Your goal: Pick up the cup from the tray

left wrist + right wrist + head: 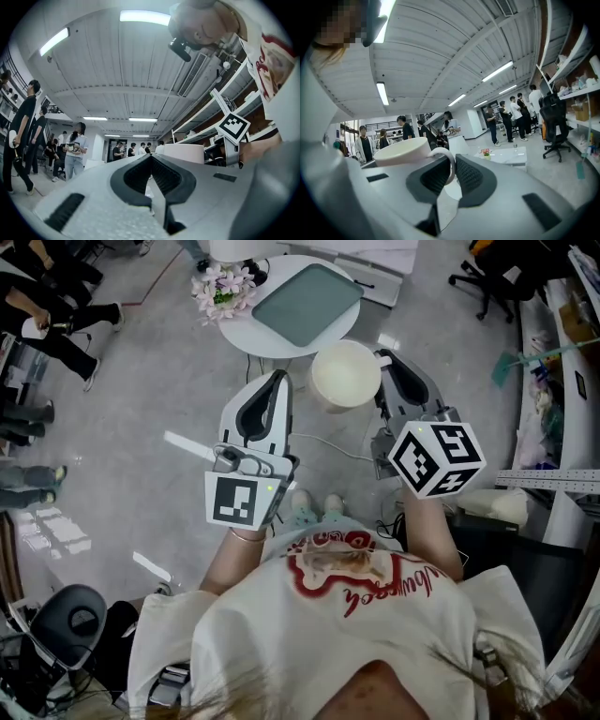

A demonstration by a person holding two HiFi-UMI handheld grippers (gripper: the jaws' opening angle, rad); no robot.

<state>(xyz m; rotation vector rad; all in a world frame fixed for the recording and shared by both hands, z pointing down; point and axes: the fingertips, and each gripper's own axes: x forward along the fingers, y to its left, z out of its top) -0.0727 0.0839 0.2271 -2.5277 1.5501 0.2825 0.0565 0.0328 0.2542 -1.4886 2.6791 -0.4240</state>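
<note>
Right claw (451, 163) on empty cup's (404, 151) handle (453, 169)

The cup (346, 374) sits by its handle between the jaws of the right gripper (451, 161), with the left gripper (278, 382) beside it on the left. Beyond both, a tray (307, 303) lies on a table (272, 341), with flowers (223, 289) just left of the tray.

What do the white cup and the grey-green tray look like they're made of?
White handled cup: probably glazed ceramic, going by its thick rim and smooth, faintly glossy off-white surface. Grey-green rectangular tray: likely matte plastic, with flat even colour, rounded corners and no glare; it's too distant to be sure.
</note>
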